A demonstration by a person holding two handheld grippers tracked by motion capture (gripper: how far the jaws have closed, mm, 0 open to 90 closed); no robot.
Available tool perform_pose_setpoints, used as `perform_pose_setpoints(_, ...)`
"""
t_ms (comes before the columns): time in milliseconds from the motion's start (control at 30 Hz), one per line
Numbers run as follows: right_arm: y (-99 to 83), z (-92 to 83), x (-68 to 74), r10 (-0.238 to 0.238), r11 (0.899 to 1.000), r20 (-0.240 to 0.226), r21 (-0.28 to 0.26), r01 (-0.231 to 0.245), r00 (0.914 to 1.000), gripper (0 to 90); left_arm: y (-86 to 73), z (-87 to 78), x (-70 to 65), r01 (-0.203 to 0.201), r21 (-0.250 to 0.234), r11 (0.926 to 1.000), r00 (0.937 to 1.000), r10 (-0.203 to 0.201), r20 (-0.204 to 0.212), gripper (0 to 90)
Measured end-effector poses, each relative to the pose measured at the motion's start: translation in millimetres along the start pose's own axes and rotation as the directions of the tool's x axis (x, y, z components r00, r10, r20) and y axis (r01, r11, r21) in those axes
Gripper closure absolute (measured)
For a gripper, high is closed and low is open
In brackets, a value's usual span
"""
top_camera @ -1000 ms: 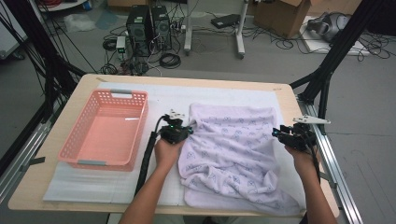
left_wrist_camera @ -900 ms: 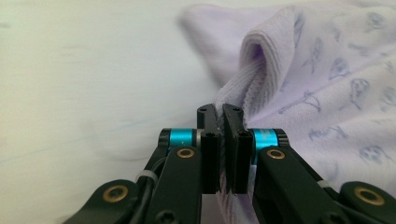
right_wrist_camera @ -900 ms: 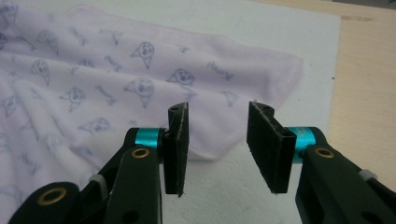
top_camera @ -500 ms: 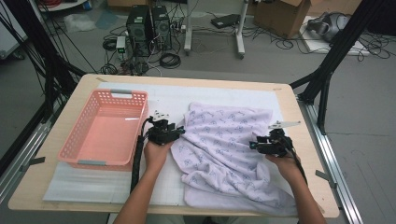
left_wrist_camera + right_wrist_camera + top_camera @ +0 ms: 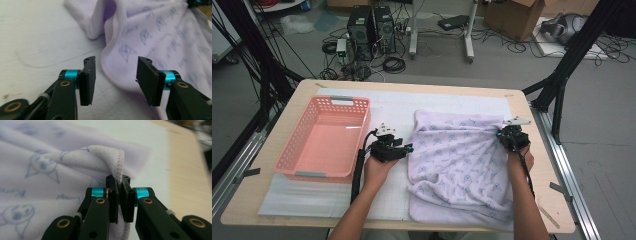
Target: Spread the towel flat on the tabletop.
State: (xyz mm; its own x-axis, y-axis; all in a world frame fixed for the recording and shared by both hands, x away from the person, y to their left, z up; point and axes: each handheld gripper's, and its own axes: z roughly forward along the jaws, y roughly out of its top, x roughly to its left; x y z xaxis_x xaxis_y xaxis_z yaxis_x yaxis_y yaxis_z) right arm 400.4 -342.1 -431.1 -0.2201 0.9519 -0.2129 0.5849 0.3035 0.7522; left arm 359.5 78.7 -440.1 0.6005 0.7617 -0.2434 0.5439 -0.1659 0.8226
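A lilac towel [image 5: 457, 160] with a faint blue print lies rumpled on the white mat, right of centre. My left gripper [image 5: 408, 148] rests at its left edge. In the left gripper view its jaws [image 5: 115, 75] have just opened and stand apart, with the towel's hem [image 5: 117, 62] lying between them untouched by the pads. My right gripper [image 5: 504, 134] is at the towel's far right corner. In the right gripper view its jaws [image 5: 121, 187] have just closed on a folded hem of the towel [image 5: 110, 157], which bunches up above the pads.
A pink plastic basket [image 5: 343, 101], with nothing in it, stands on the mat to the left of my left hand. Bare wooden table [image 5: 539, 165] runs to the right of the towel, near the edge. Black frame poles and cables surround the table.
My left gripper has let go of the towel's left edge and drawn slightly back. My right gripper swung in over the towel, then out to its far right corner, and closed on the hem.
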Motion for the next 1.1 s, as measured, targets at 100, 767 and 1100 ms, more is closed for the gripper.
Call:
perform_pose_setpoints(100,-2.5,0.1,-15.0,0.125,0.992,0.054,-0.02,-0.124,0.9907,84.1,-0.6,2.7,-6.6,-0.008,0.018,0.9998,0.9989,0.008,0.046,50.1)
perform_pose_setpoints(767,-36.8,-78.0,-10.5,0.09,0.983,-0.285,-0.129,-0.131,0.9543,56.3,-1.3,50.0,-66.0,-0.224,0.114,0.9678,0.973,0.216,0.082,52.4)
perform_pose_setpoints(1100,-51.0,-74.8,-6.3,0.083,0.99,-0.321,-0.078,-0.114,0.9435,51.6,19.2,38.4,-7.3,-0.021,-0.005,0.9998,0.9912,0.02,-0.131,84.5)
